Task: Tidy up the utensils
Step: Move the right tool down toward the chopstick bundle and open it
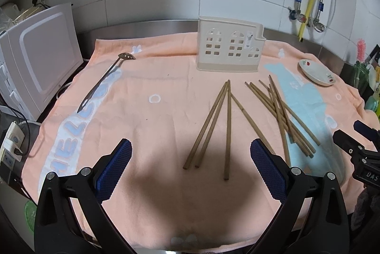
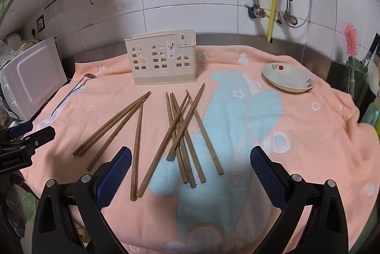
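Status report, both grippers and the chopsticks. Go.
Left gripper open, right gripper open, both empty. Chopsticks loose on towel. Holder unobstructed.

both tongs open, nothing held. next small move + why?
Probably lower the right tongs onto the crossed chopsticks lying right below them and close on one. Both the right and left tongs hover open and empty, the holder has no utensils showing yet, and that pile is nearest.

Matt wooden chopsticks [image 2: 175,132], soft terry-cloth towel [image 2: 308,135], smooth plastic holder [image 2: 163,59], shiny metal spoon [image 1: 104,80], glossy ceramic dish [image 2: 287,78]
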A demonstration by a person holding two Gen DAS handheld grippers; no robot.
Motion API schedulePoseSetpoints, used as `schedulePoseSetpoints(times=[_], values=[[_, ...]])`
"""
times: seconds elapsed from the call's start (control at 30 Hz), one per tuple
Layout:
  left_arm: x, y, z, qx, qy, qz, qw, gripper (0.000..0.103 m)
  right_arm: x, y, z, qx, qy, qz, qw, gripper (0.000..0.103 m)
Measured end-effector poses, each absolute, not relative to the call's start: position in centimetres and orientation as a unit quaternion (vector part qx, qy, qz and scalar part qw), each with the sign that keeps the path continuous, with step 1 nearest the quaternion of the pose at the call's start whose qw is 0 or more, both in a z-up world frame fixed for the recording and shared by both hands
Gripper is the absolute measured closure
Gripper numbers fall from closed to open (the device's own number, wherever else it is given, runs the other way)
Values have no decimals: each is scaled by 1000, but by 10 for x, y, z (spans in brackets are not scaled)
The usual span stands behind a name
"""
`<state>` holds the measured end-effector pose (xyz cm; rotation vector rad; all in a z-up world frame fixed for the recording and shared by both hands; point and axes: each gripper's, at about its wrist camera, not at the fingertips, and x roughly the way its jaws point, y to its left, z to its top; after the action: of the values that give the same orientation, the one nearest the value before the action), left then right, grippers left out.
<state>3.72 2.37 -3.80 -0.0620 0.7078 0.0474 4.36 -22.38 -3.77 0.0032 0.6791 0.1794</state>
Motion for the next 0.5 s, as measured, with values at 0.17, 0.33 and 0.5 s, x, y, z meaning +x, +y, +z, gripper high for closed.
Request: schedulePoseSetpoints(times=[0.17, 0.33, 0.5], values=[[46, 32, -46, -36, 356, 26, 934, 5, 55, -214, -46, -3, 345, 92, 934, 7], [53, 38, -54, -42, 362, 27, 931, 5, 66, -209, -53, 2, 350, 88, 933, 8], [61, 44, -61, -46, 368, 25, 928, 5, 76, -206, -59, 5, 355, 81, 931, 15]])
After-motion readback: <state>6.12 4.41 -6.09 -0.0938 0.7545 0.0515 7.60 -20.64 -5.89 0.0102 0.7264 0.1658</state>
